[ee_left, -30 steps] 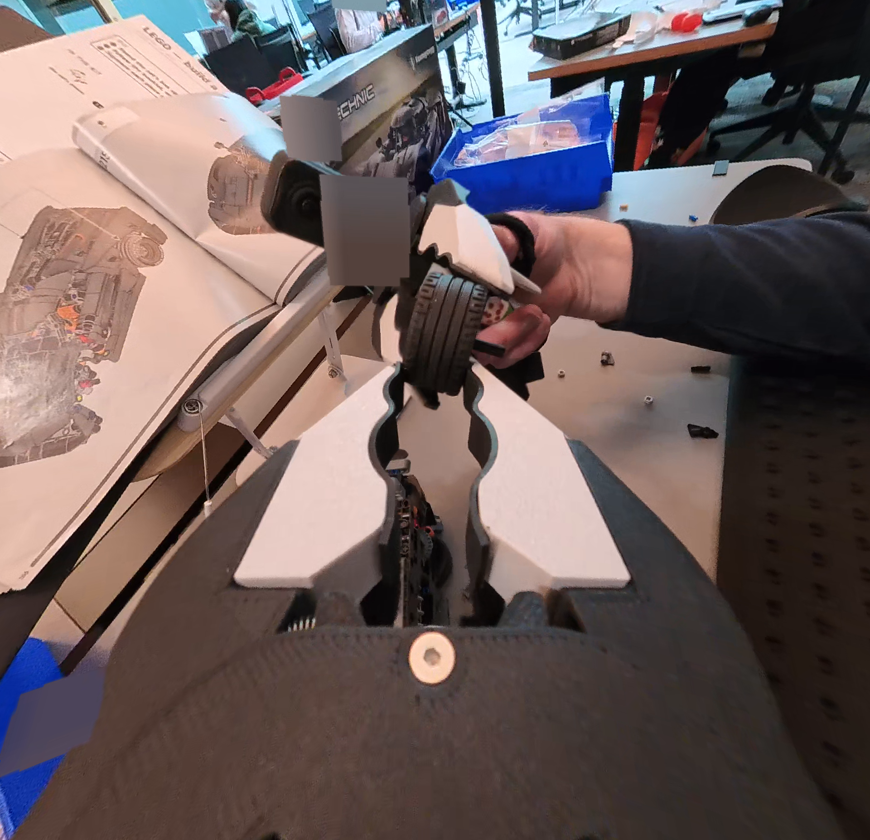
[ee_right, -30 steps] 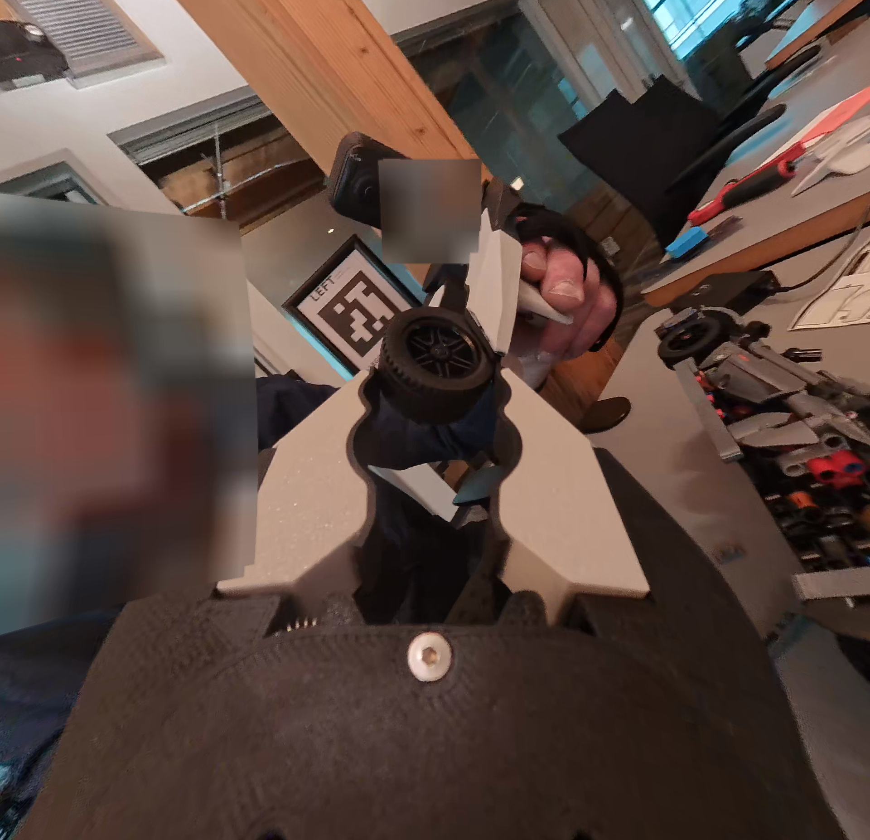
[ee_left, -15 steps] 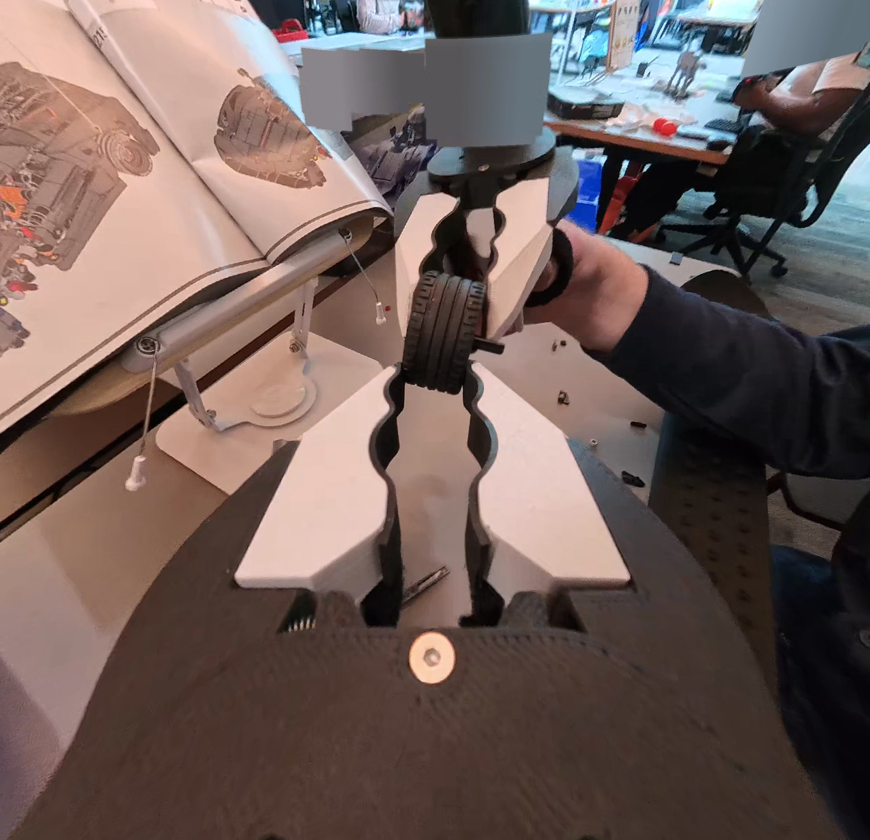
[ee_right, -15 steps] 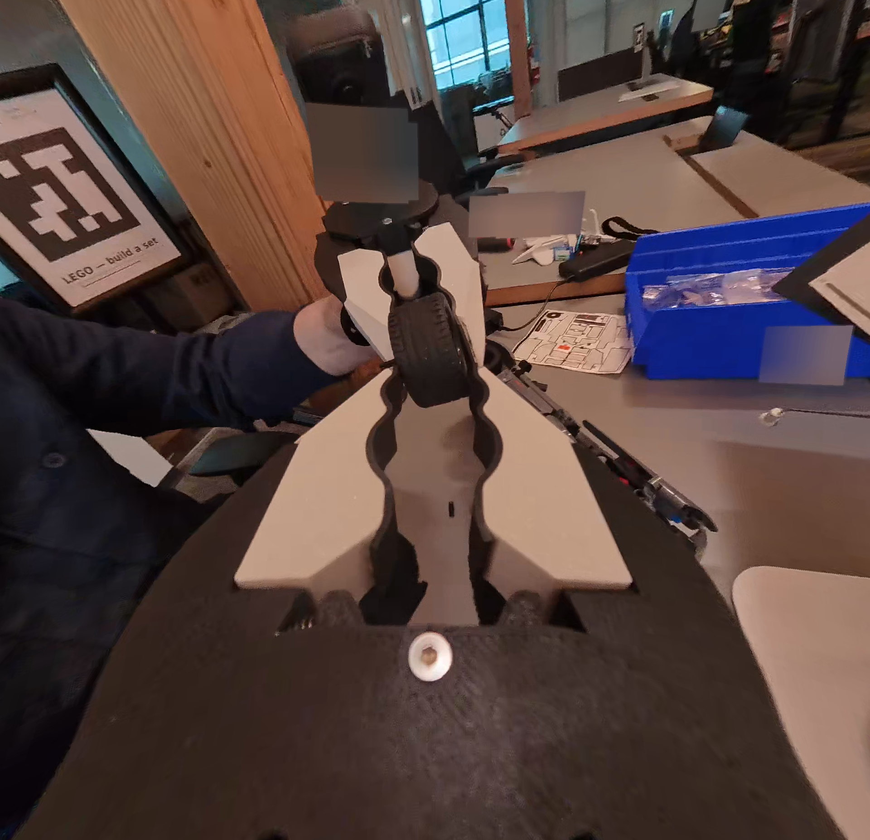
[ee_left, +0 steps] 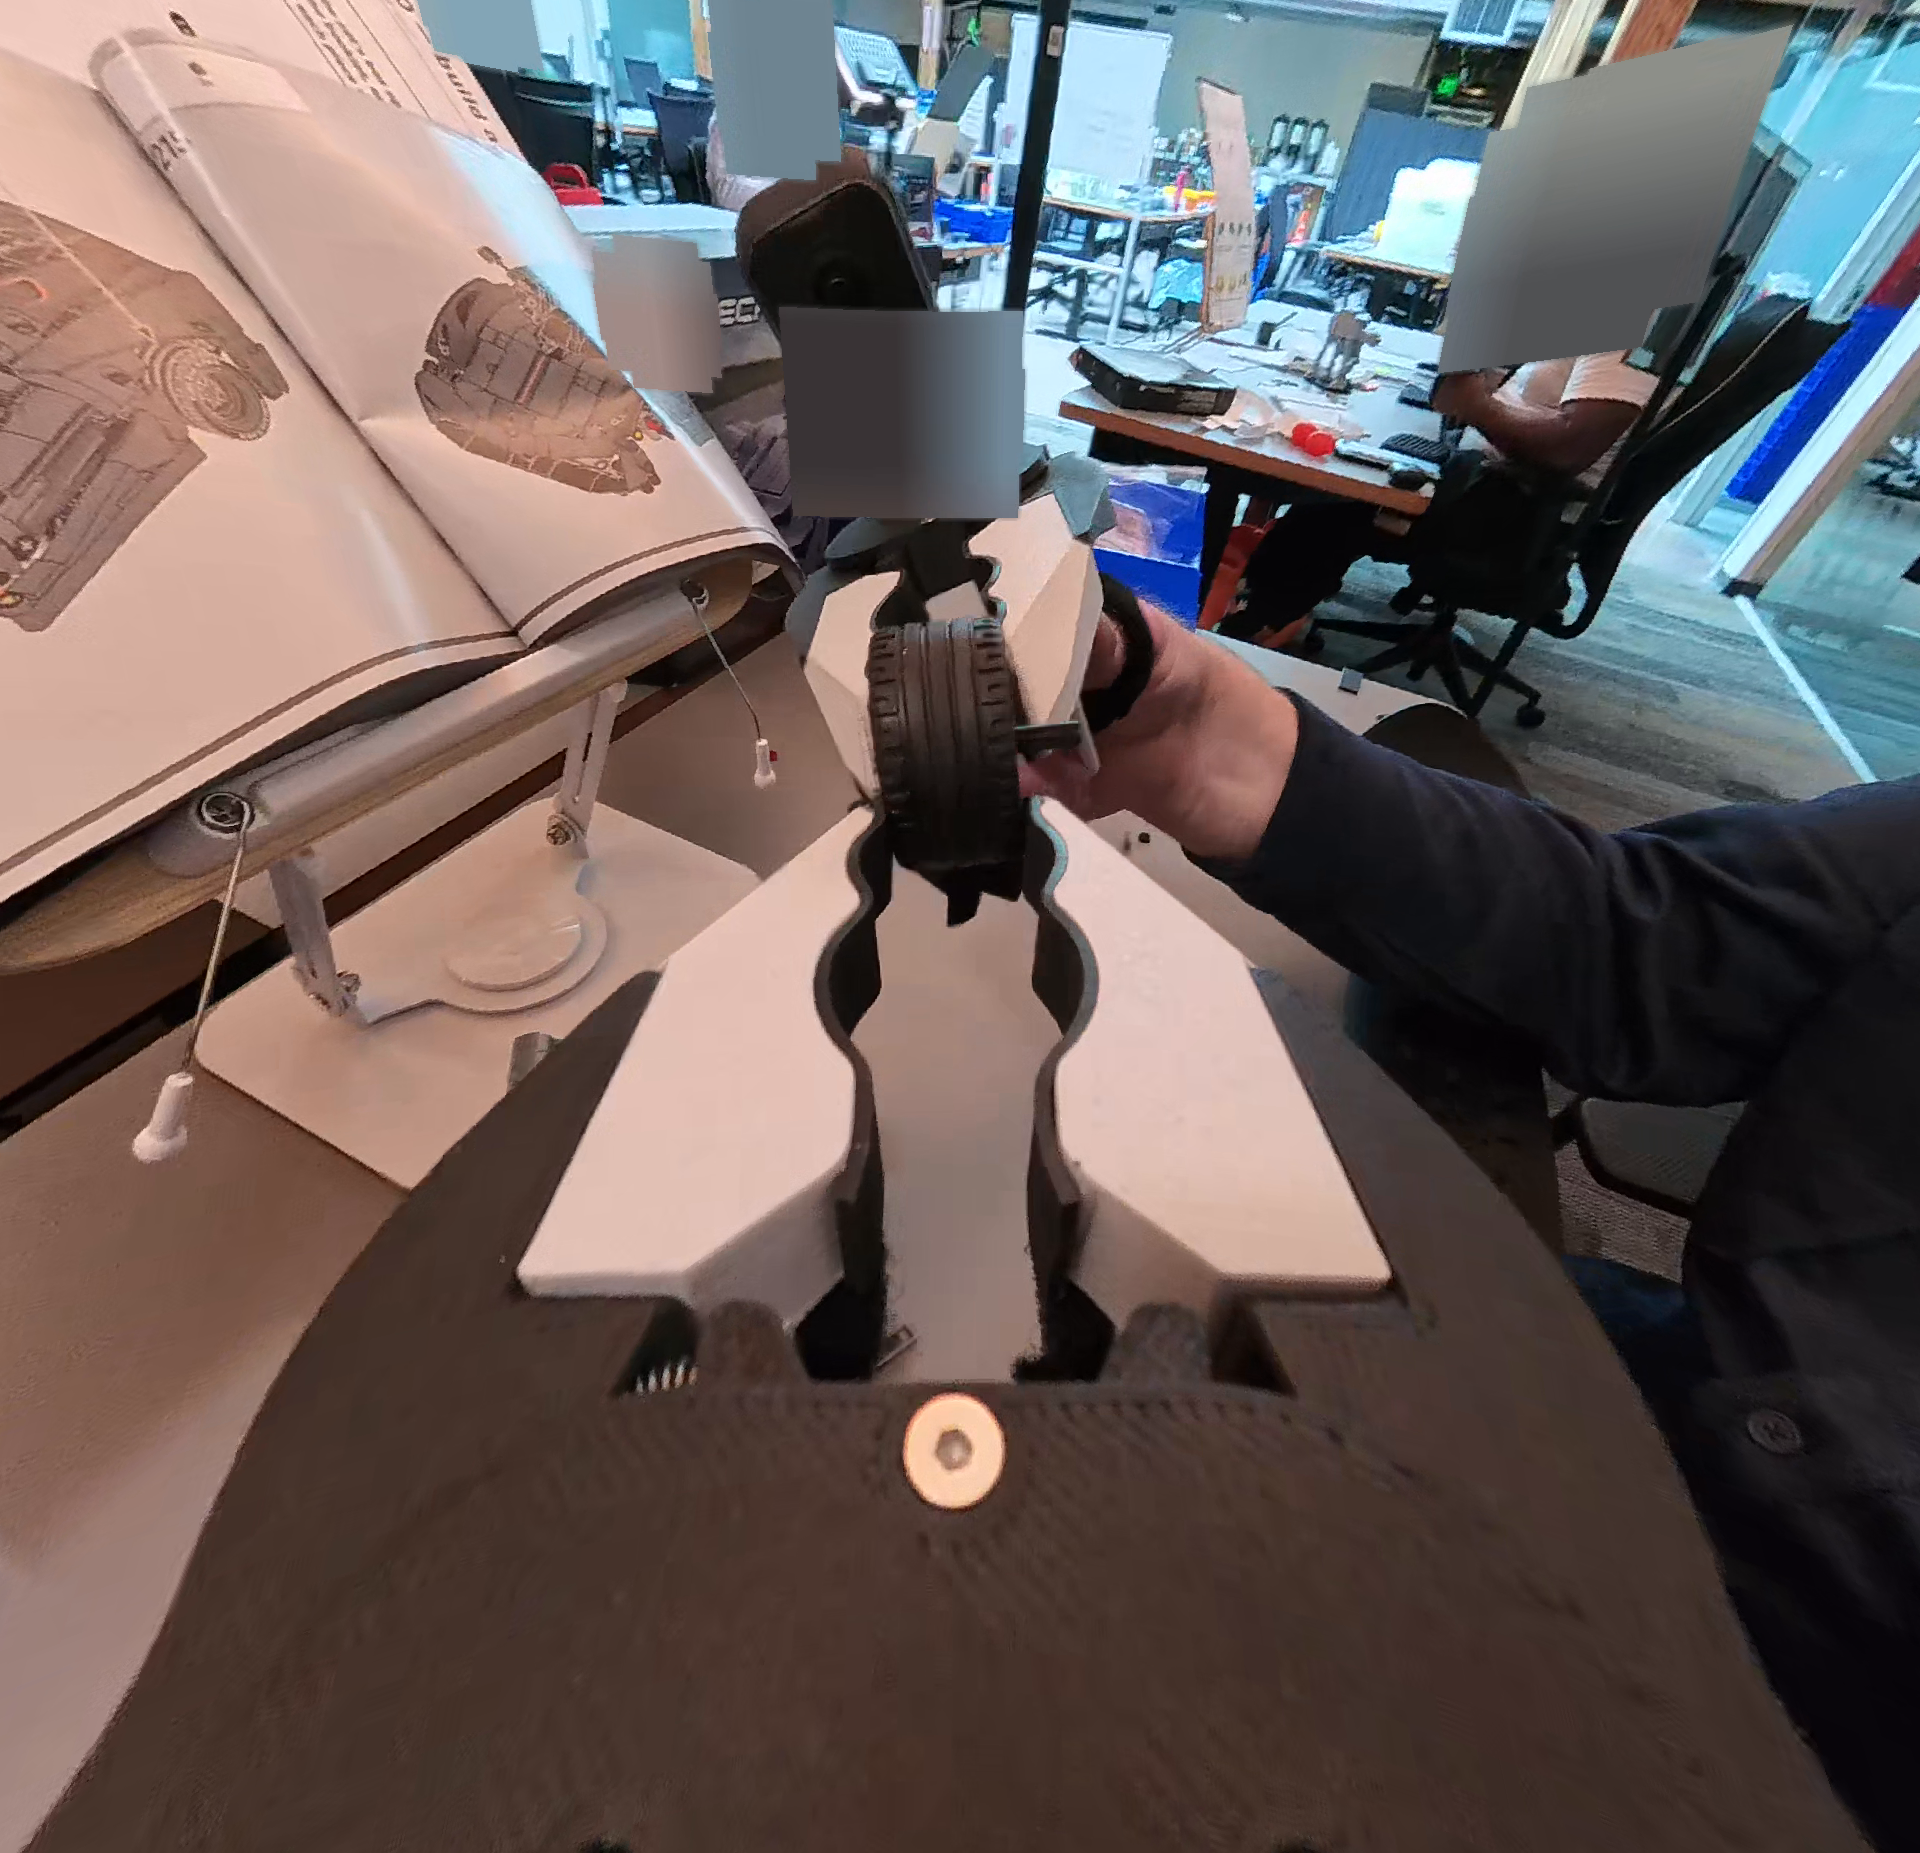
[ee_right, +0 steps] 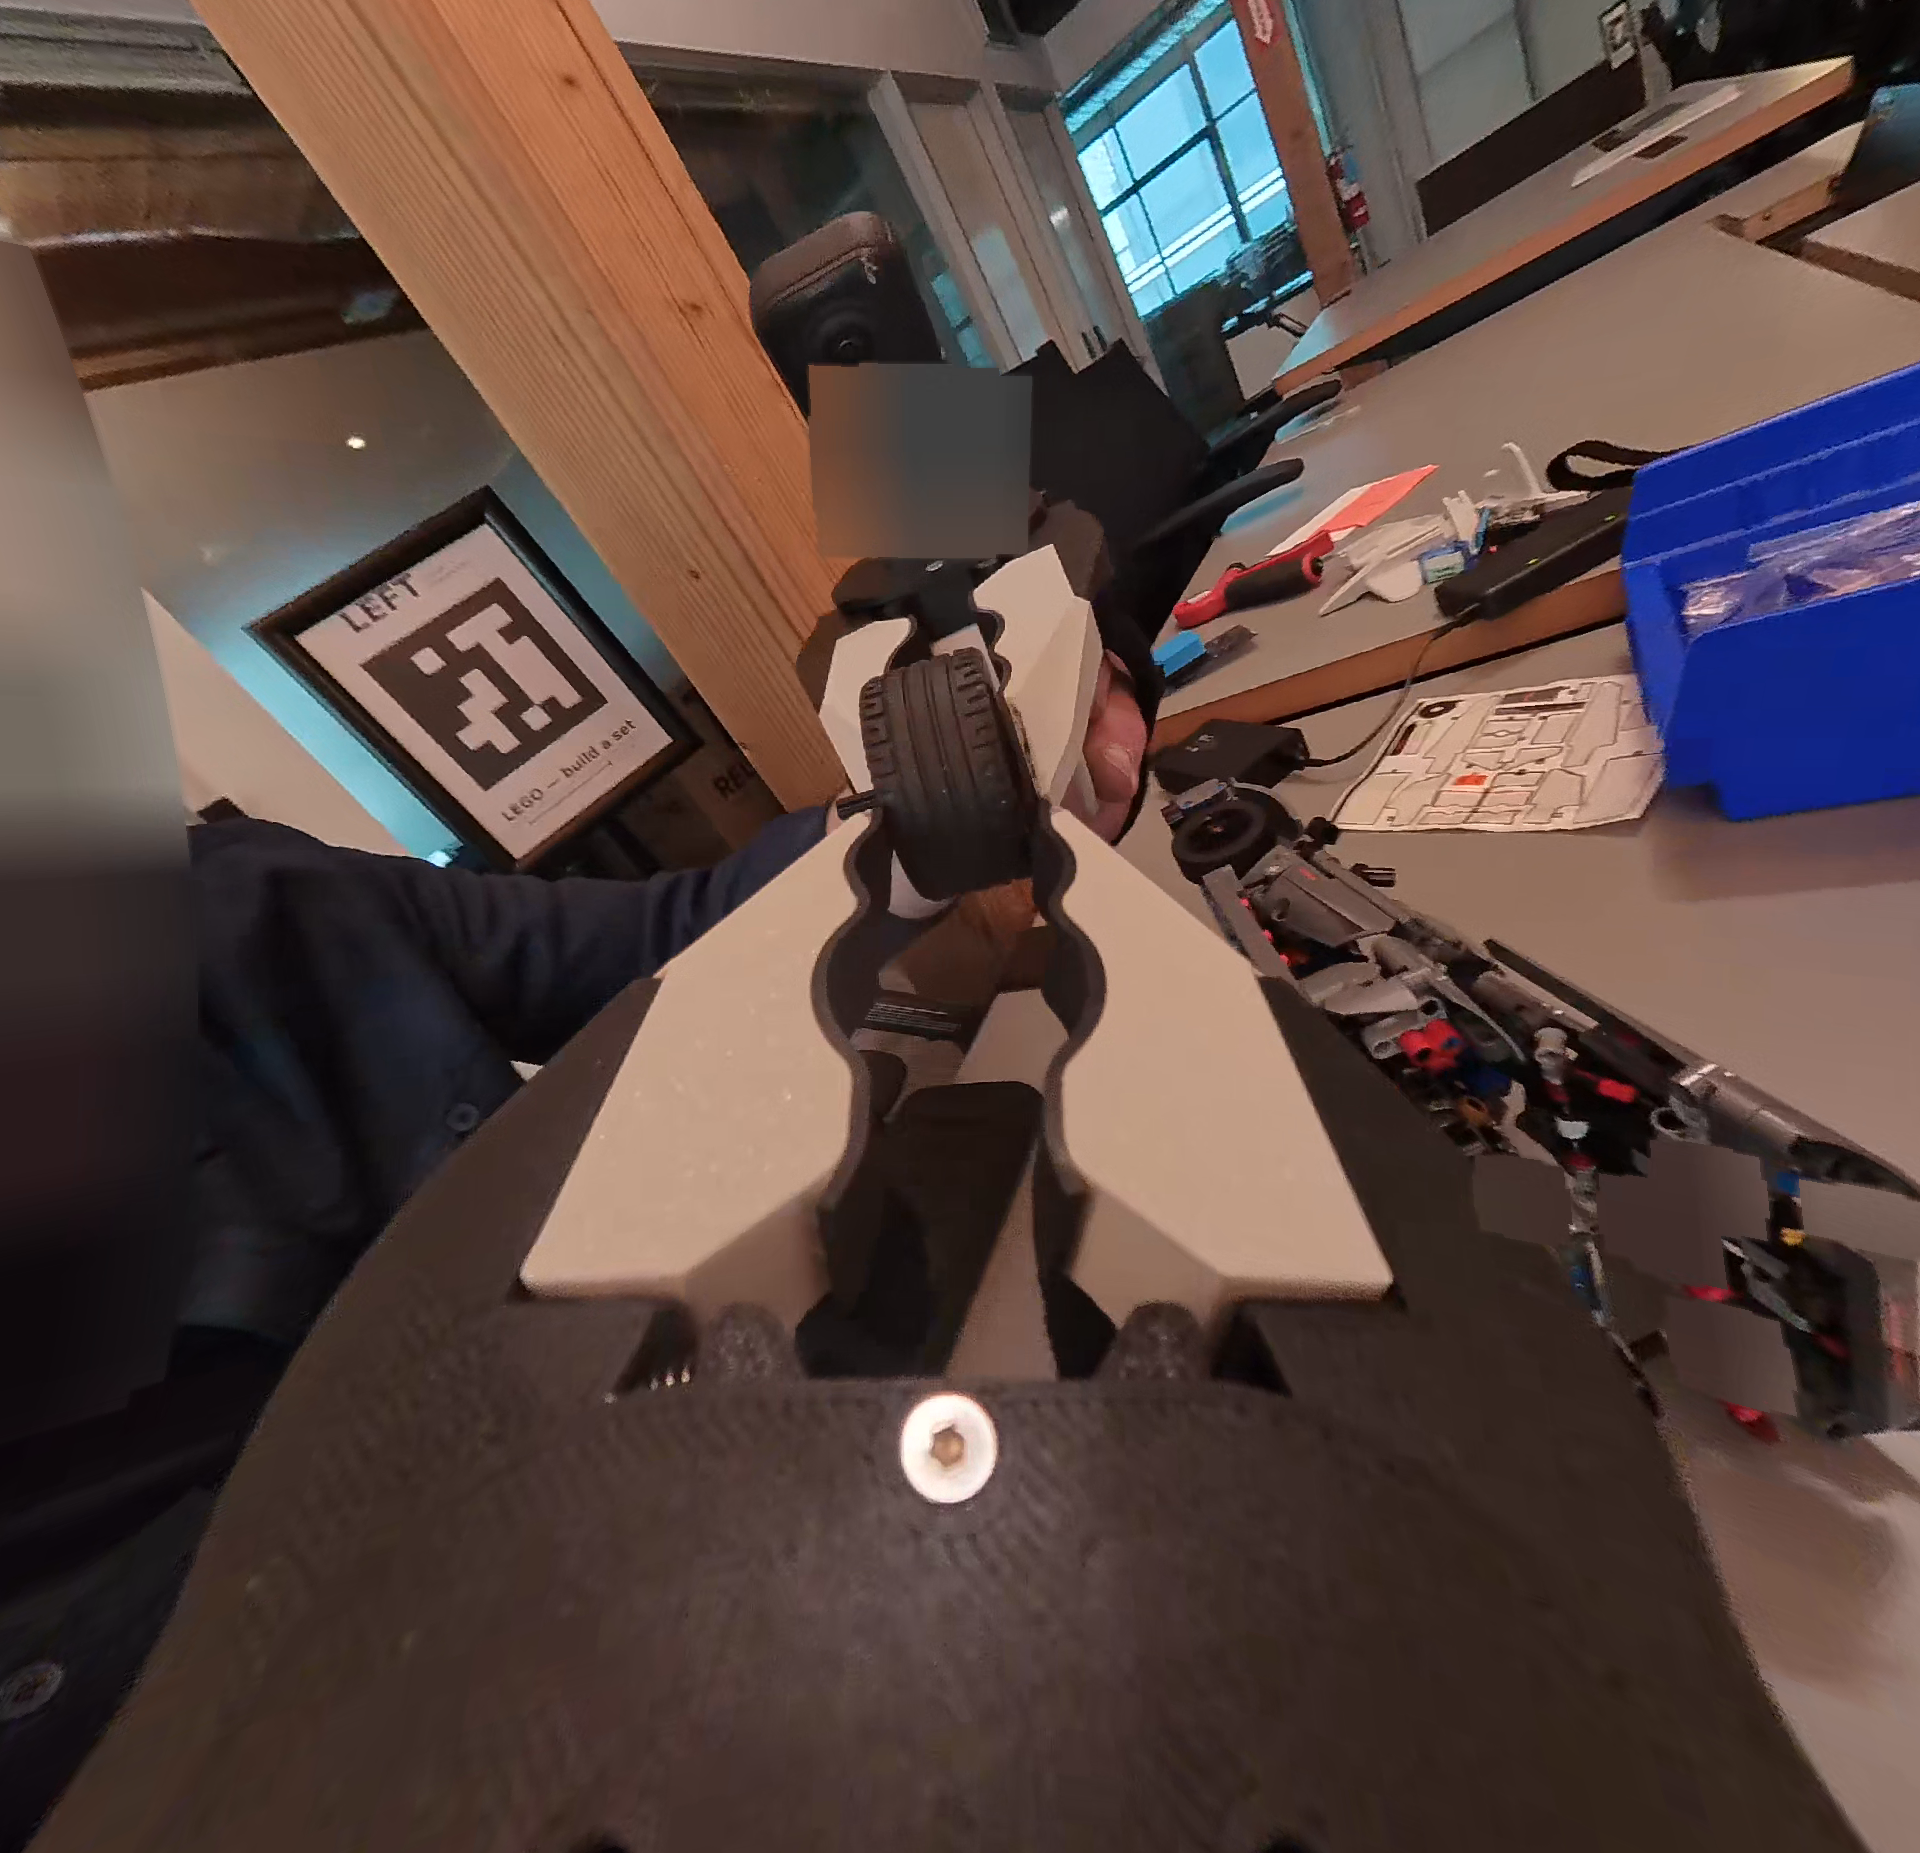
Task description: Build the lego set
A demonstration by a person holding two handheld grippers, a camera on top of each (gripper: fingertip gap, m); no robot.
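Note:
A black Lego wheel (ee_left: 940,743) with an axle pin through its hub is held in the air between my two grippers, which face each other. My left gripper (ee_left: 951,837) is shut on the wheel's lower part. The right gripper's white fingers (ee_left: 1049,619) clamp it from the far side, with a person's hand (ee_left: 1174,754) behind. In the right wrist view the wheel (ee_right: 945,775) shows tread-on, and my right gripper (ee_right: 951,847) is shut on it. The part-built Lego car (ee_right: 1455,1003) lies on the grey table at the right.
An open instruction book (ee_left: 312,401) rests on a white stand (ee_left: 499,930) at the left. A blue bin (ee_right: 1787,650) and a sticker sheet (ee_right: 1507,754) lie beyond the car. A wooden post (ee_right: 582,349) stands behind. A person sits at a far desk (ee_left: 1538,421). Less than 4 cm separates the two grippers' tips. Left tips and right tips are each some 15 cm from the part-built Lego car (ee_right: 1455,1003).
Both grippers have swung and lifted together with the wheel between them. In the right wrist view the wheel first showed its hub face; now it shows its tread.

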